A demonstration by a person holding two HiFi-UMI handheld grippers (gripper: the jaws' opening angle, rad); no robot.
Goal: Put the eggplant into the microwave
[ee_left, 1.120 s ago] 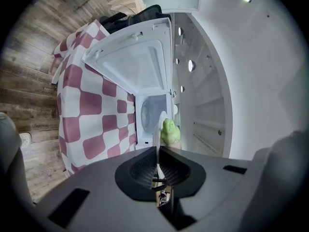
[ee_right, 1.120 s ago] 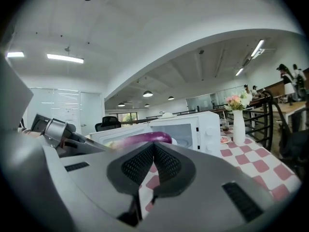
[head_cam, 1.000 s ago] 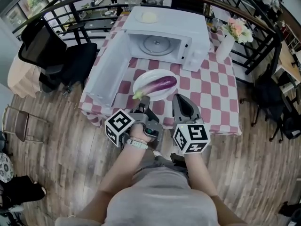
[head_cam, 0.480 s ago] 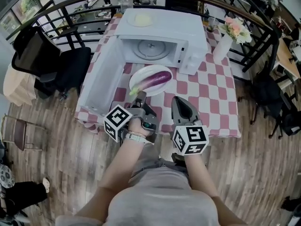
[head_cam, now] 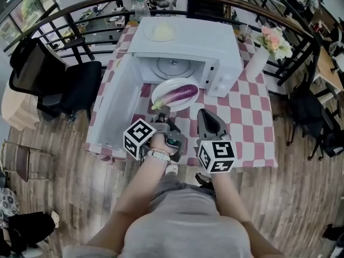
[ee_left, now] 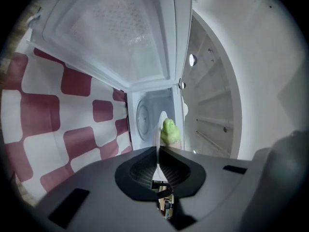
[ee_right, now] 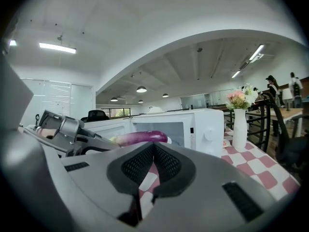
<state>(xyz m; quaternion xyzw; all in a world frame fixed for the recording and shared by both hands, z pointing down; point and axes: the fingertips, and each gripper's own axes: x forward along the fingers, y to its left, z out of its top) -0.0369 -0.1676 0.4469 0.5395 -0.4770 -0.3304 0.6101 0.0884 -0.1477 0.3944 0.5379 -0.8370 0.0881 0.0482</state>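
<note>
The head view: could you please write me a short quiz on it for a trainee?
1. True or false: the door of the microwave stands open.
2. Choose one. The eggplant lies on: A) a white plate; B) the bare tablecloth; C) the top of the microwave.
3. Short answer: which tool is closed on the plate's rim?

Key
1. True.
2. A.
3. The left tool.
</note>
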